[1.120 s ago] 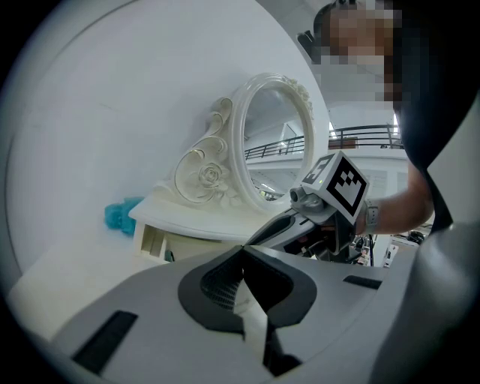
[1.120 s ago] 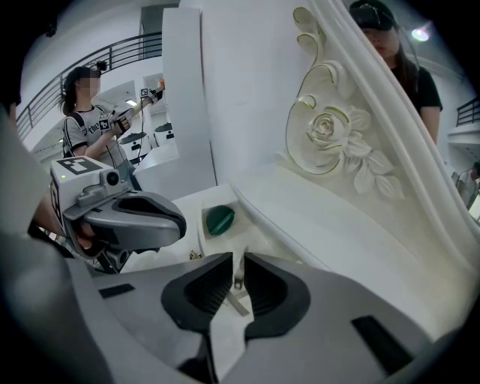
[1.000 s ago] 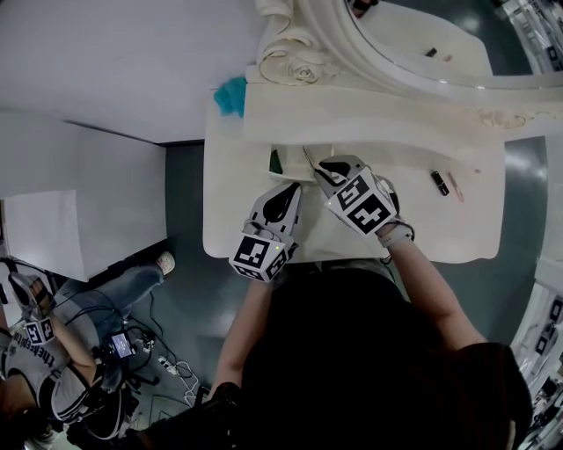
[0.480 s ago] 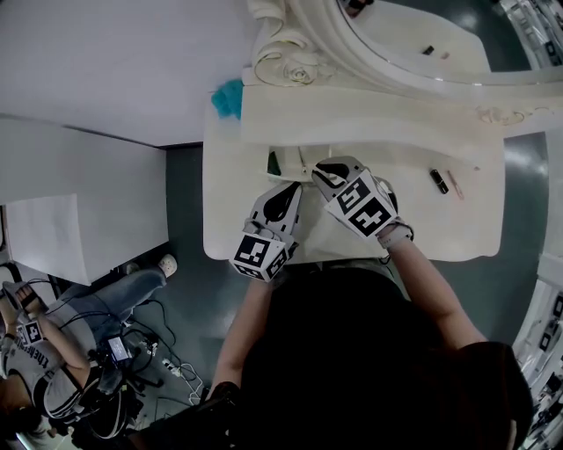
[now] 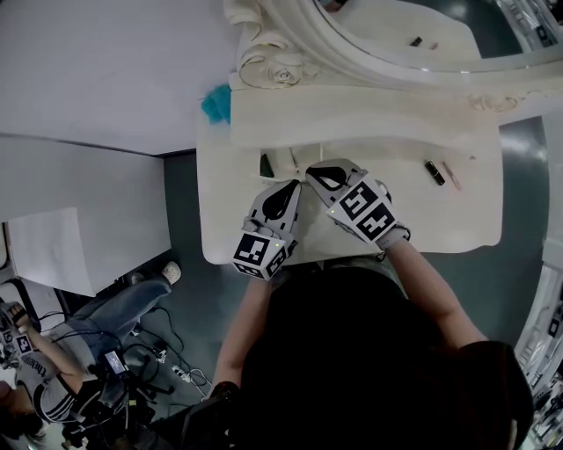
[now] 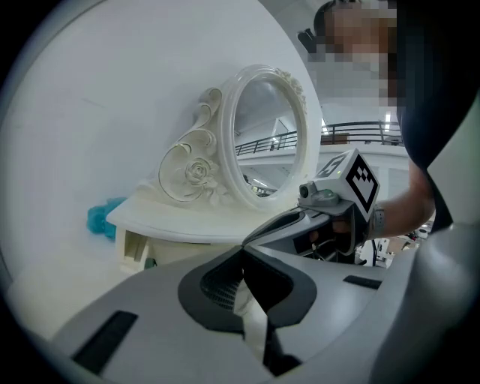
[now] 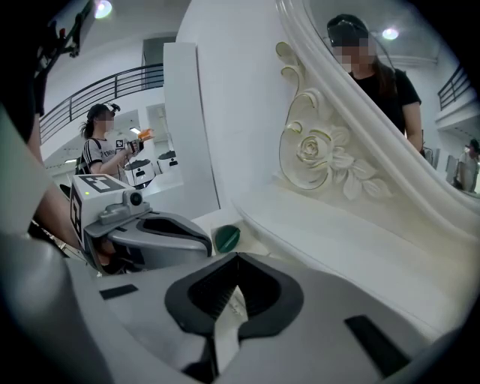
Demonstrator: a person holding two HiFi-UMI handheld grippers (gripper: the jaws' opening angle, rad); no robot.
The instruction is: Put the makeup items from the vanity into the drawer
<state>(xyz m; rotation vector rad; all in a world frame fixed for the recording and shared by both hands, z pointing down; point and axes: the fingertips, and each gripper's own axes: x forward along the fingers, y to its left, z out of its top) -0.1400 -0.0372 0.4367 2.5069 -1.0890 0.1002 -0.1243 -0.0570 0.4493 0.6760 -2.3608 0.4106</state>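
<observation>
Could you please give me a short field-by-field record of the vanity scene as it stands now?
surface: cream vanity top, mirror behind
left claw: shut, nothing between the jaws, over the top's left part
right claw: shut, empty, close beside the left claw
dark green item: under the raised shelf, just beyond the claws
black item, pink stick: side by side on the top's right part, clear of both claws
teal object: behind the vanity's left corner

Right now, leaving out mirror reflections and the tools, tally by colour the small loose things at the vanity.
Black tube: 1
Pink stick: 1
Dark green item: 1
Teal item: 1
Total: 4
</observation>
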